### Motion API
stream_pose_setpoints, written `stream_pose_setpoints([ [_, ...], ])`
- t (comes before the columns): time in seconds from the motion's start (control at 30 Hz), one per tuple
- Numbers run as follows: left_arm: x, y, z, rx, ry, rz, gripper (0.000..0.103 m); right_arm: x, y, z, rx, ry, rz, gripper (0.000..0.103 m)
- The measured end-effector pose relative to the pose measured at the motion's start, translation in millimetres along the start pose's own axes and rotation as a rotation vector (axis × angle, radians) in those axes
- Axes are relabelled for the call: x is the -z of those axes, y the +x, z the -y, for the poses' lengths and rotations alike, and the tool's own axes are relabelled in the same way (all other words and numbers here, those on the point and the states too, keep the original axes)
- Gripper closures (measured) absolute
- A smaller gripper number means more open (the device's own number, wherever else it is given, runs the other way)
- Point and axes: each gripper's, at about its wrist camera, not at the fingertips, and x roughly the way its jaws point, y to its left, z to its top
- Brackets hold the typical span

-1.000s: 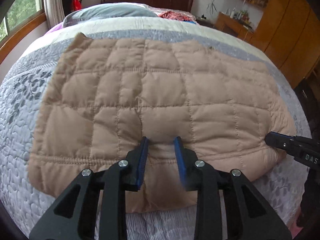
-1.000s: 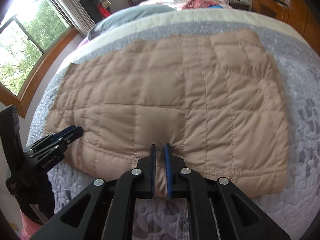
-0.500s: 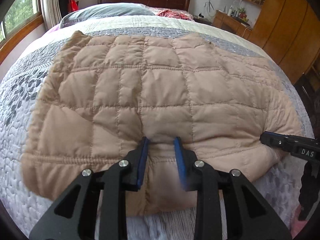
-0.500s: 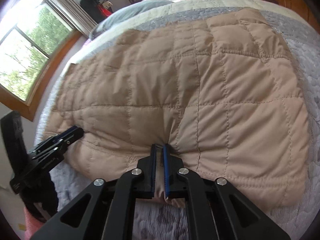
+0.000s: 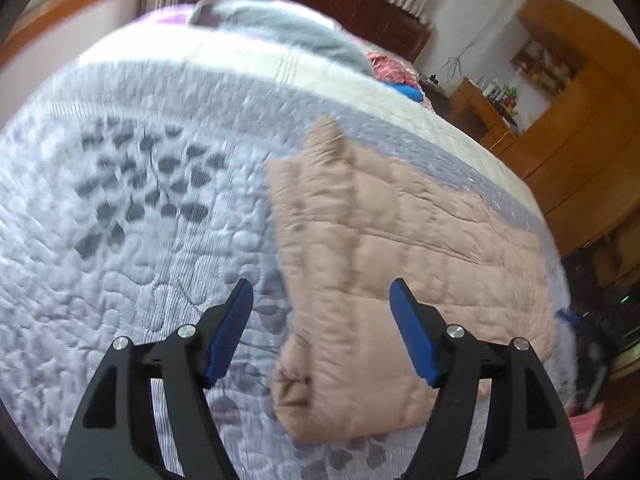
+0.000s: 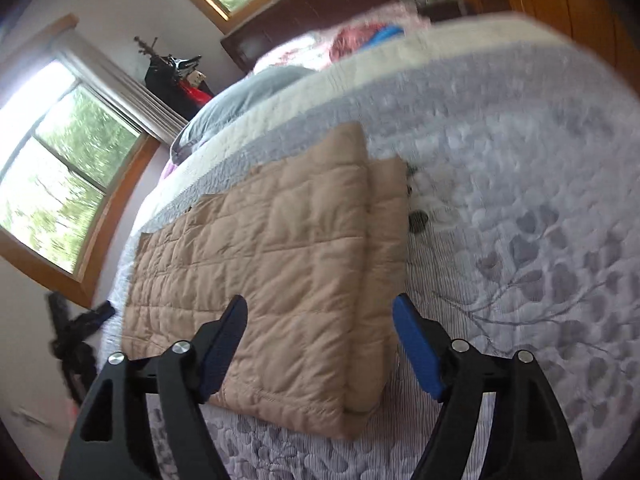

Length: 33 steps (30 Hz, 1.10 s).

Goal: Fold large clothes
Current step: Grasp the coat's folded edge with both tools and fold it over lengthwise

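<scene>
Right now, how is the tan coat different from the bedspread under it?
The coat is plain tan; the bedspread is pale grey-lilac with dark leaf prints. The coat is stitched in squares; the bedspread has wavy, pebbly stitching. The coat is folded into a small stack with doubled edges; the bedspread lies spread out flat and much wider. Both are quilted and puffy.

one tan quilted garment (image 6: 280, 264), one bed (image 6: 520, 208), two windows (image 6: 60, 184)
</scene>
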Motion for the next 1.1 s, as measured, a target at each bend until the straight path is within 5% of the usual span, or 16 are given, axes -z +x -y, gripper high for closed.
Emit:
stream_pose_setpoints([
  [0.23,-0.9,46.5,-22.8,0.21,-0.088,-0.075,0.033,-9.9,42.4,33.7,-0.098,0.085,-0.053,0.023],
  [0.67,-20.6,102.0,3.3,0.326,-0.064,-0.161,0.034,-24.6,83.0,27.6,-0.148,0.058,-0.076,0.02],
  [0.7,-20.4,104.7,9.6,0.329,-0.052,-0.168,0.044,-25.5,85.3,23.3,-0.14,0.047,-0.075,0.023],
  [0.87,-15.8,109.6,24.1,0.313,-0.066,-0.161,0.073,-26.5,91.2,8.8,-0.166,0.038,-0.092,0.074],
  [1.1,-13.3,83.2,37.7,0.34,-0.096,-0.097,0.089,-23.6,59.0,-21.8,-0.166,-0.033,-0.034,0.086],
])
